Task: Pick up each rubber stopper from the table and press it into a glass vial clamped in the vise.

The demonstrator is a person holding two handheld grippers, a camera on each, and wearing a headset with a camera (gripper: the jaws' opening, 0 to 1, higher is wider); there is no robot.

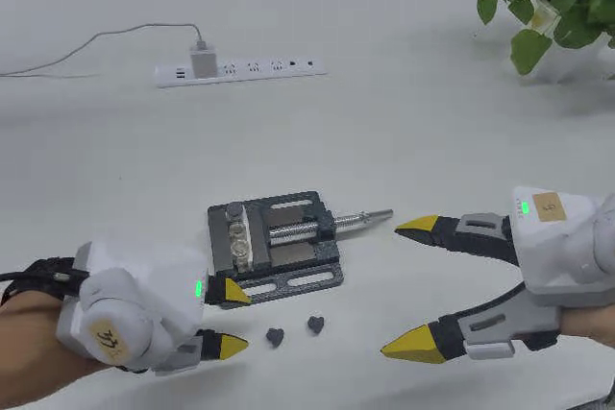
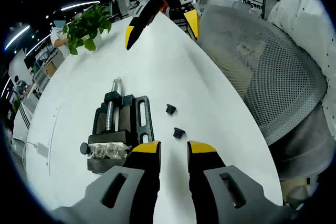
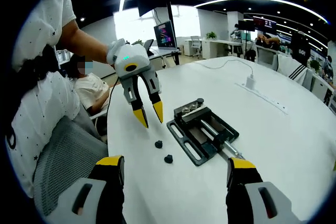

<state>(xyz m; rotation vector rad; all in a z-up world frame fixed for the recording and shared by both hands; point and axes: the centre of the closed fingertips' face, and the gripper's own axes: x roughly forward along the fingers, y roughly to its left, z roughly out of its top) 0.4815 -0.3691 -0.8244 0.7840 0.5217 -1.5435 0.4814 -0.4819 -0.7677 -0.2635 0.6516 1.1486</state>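
Observation:
A dark vise (image 1: 288, 271) stands mid-table with clear glass vials (image 1: 235, 237) clamped at its left end. Two small black rubber stoppers (image 1: 275, 337) (image 1: 315, 324) lie loose just in front of it. My left gripper (image 1: 233, 319) is open beside the stoppers on their left, holding nothing. From its own view the stoppers (image 2: 179, 132) (image 2: 170, 109) lie just beyond the left gripper (image 2: 174, 149), with the vise (image 2: 118, 124) to the left. My right gripper (image 1: 411, 285) is wide open, to the right of the vise. In its view, the stoppers (image 3: 158, 144) (image 3: 168, 158) lie ahead beside the vise (image 3: 202, 129).
A white power strip (image 1: 240, 70) with a plugged charger and cable lies at the back. A potted plant (image 1: 557, 7) stands at the far right corner. A grey mesh chair (image 2: 262, 61) stands by the table's near edge.

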